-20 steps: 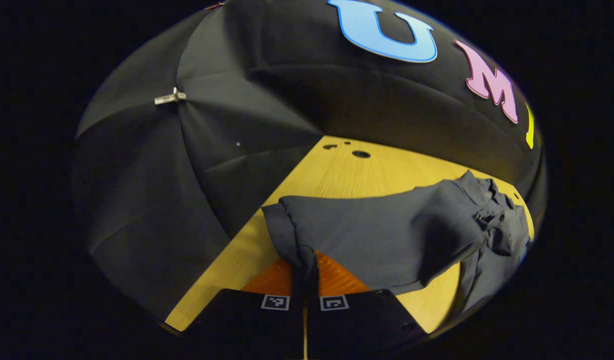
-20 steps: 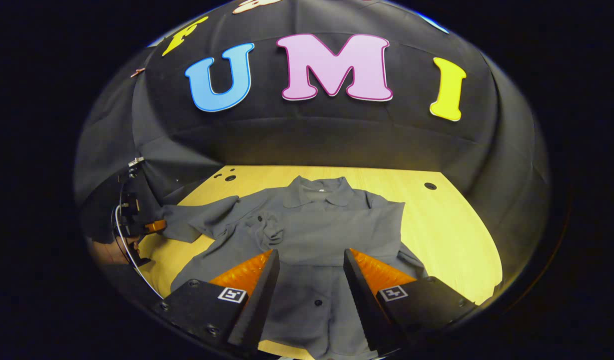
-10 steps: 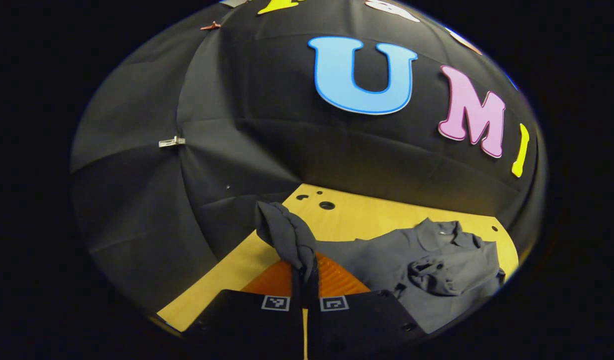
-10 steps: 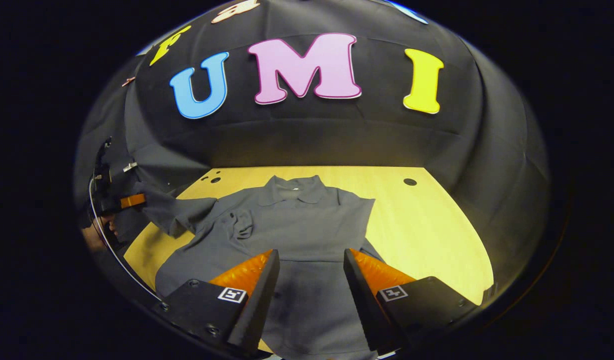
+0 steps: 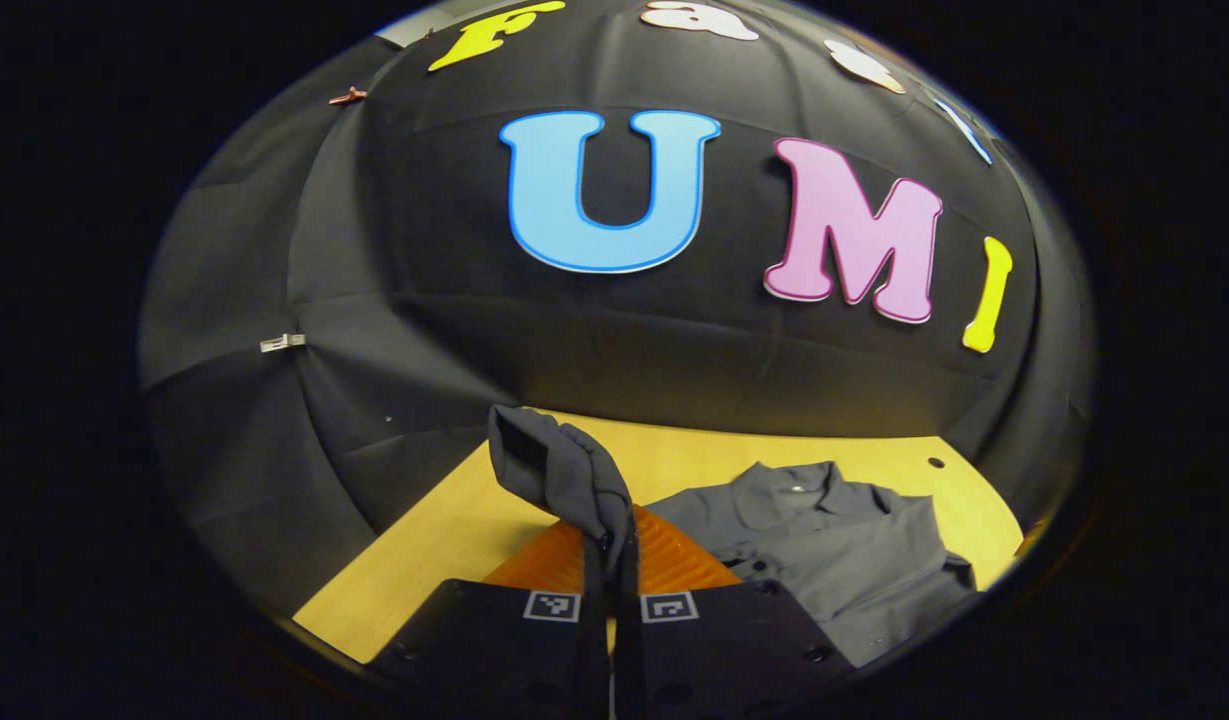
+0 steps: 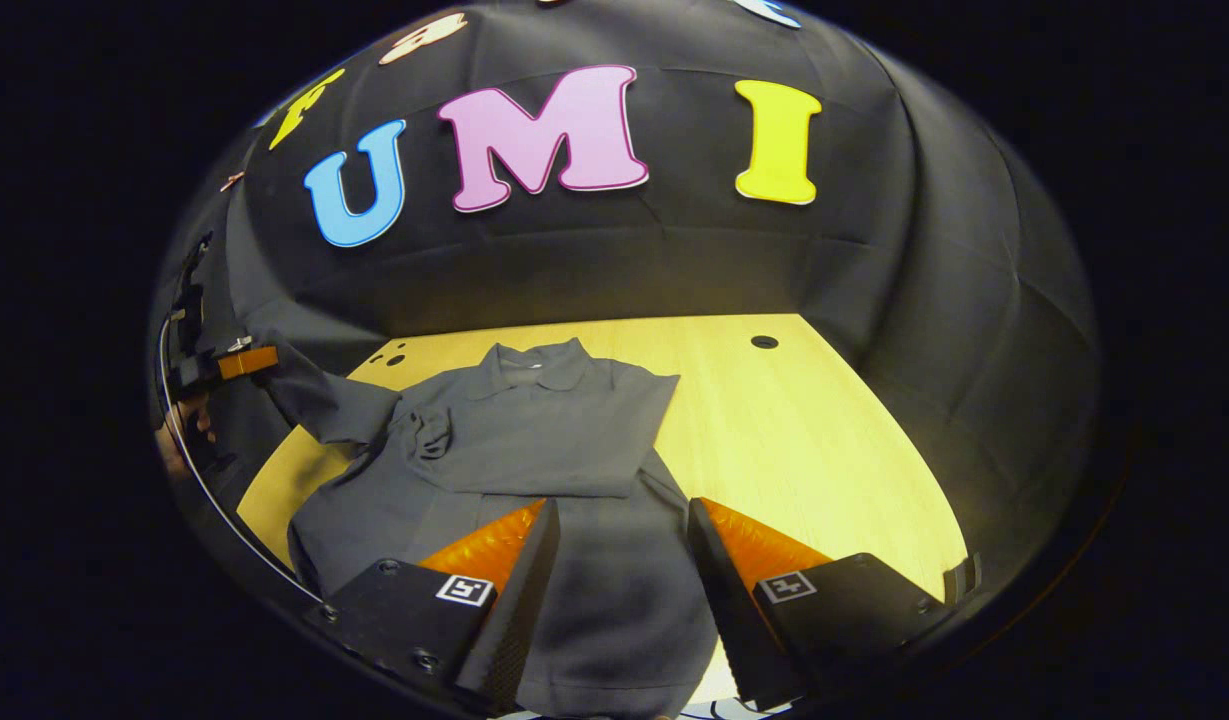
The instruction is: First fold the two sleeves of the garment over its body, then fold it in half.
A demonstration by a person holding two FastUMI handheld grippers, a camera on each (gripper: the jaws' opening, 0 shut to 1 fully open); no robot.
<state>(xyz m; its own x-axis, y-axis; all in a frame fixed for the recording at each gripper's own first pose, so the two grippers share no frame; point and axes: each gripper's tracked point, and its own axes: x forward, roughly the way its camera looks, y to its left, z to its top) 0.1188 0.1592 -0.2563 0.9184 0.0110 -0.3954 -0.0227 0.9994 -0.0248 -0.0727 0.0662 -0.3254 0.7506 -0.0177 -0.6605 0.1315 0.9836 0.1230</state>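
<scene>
A grey collared shirt [image 6: 534, 440] lies on the yellow wooden table [image 6: 804, 440], collar toward the back wall. One sleeve is folded across its chest. The other sleeve [image 5: 559, 470] is lifted off the table, and my left gripper [image 5: 611, 545] is shut on its cuff. In the right gripper view that same sleeve [image 6: 314, 400] stretches up to the left gripper [image 6: 239, 362] at the far left, held by a hand. My right gripper [image 6: 614, 520] hangs open above the shirt's lower body, with nothing between its fingers. In the left gripper view the shirt body [image 5: 834, 540] lies to the right.
The black cloth wall [image 6: 594, 270] closes the table at the back and both sides. Small round holes [image 6: 764, 342] mark the tabletop near its far corners. Bare wood [image 6: 834, 470] lies to the right of the shirt.
My left gripper has risen and drawn the sleeve cuff up off the table. The right gripper has shifted right, so the shirt sits further left in its view; it stays open.
</scene>
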